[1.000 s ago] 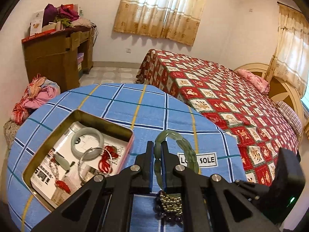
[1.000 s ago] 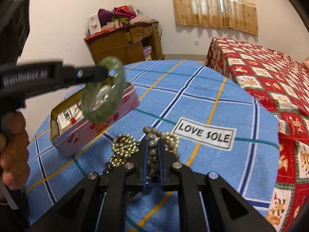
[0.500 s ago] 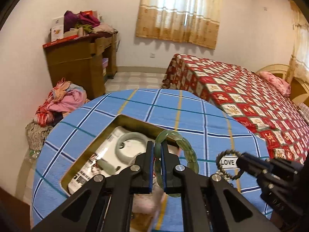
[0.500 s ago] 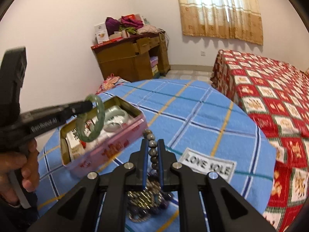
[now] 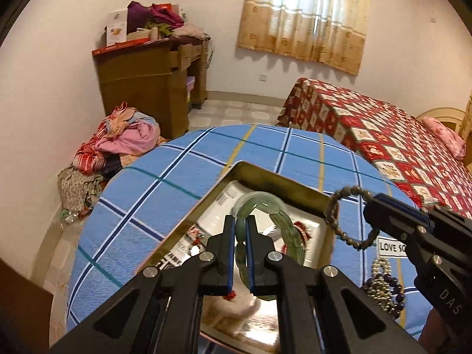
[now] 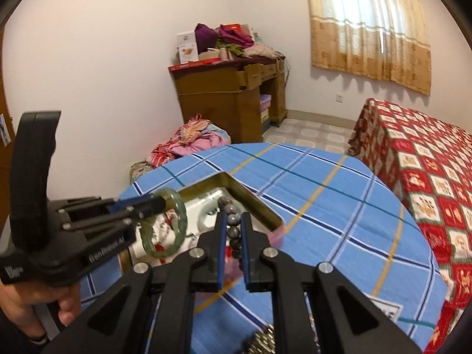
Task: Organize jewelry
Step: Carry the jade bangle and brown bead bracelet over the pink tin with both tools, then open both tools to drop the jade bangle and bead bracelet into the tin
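Observation:
My left gripper (image 5: 240, 227) is shut on a green stone-link bracelet (image 5: 284, 227), which hangs above the open gold-rimmed tin (image 5: 265, 174). In the right wrist view the same left gripper (image 6: 159, 203) holds the green bracelet (image 6: 178, 230) over the tin (image 6: 253, 199). My right gripper (image 6: 234, 225) is shut on a dark bead bracelet (image 6: 233, 231), lifted beside the tin's right corner. From the left wrist view that bead bracelet (image 5: 336, 209) dangles from the right gripper (image 5: 372, 206). A pale jade bangle (image 5: 259, 199) and red pieces lie inside the tin.
A blue checked cloth (image 6: 324, 206) covers the round table. Loose gold and purple bead bracelets (image 5: 383, 289) lie near a "LOVE SOLE" label (image 5: 391, 246). A person's hand (image 6: 17, 303) grips the left handle. A red-quilted bed (image 6: 427, 177) stands right of the table.
The left gripper carried the green bracelet from beside the tin to above it. The right gripper lifted the dark bead bracelet off the pile on the cloth and brought it toward the tin.

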A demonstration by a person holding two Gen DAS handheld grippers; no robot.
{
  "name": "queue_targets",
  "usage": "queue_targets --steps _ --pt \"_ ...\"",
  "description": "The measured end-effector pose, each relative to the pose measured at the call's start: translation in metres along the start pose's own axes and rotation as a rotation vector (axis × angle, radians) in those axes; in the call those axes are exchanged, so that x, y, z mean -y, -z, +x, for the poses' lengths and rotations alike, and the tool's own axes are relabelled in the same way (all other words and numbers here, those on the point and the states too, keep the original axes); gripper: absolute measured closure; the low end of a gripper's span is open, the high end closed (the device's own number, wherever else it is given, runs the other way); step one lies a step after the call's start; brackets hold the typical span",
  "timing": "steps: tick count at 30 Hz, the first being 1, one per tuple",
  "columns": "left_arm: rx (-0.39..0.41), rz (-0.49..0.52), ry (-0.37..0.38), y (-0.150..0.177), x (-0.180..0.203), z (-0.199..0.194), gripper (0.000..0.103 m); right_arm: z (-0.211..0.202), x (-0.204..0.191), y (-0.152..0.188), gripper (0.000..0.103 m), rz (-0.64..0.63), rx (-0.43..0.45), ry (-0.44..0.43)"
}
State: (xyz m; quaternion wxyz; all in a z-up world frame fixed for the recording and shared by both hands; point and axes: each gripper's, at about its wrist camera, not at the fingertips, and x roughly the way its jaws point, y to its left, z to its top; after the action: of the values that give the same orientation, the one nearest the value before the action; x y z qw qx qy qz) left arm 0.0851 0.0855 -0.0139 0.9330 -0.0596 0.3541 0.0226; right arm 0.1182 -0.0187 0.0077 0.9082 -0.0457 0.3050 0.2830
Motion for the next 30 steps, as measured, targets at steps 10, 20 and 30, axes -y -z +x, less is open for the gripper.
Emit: queue_targets --steps 10,20,30 --pt "-0.014 -0.013 -0.059 0.003 -0.021 0.01 0.097 0.034 -0.024 0.002 0.091 -0.057 -0.045 -0.04" --pt "-0.055 -0.04 -0.067 0.009 -0.032 0.024 0.097 0.053 -0.026 0.015 0.091 -0.074 -0.108 -0.021" --pt "-0.039 -0.069 -0.057 0.008 -0.031 0.018 0.055 0.049 -0.023 0.021 0.064 -0.056 -0.121 0.017"
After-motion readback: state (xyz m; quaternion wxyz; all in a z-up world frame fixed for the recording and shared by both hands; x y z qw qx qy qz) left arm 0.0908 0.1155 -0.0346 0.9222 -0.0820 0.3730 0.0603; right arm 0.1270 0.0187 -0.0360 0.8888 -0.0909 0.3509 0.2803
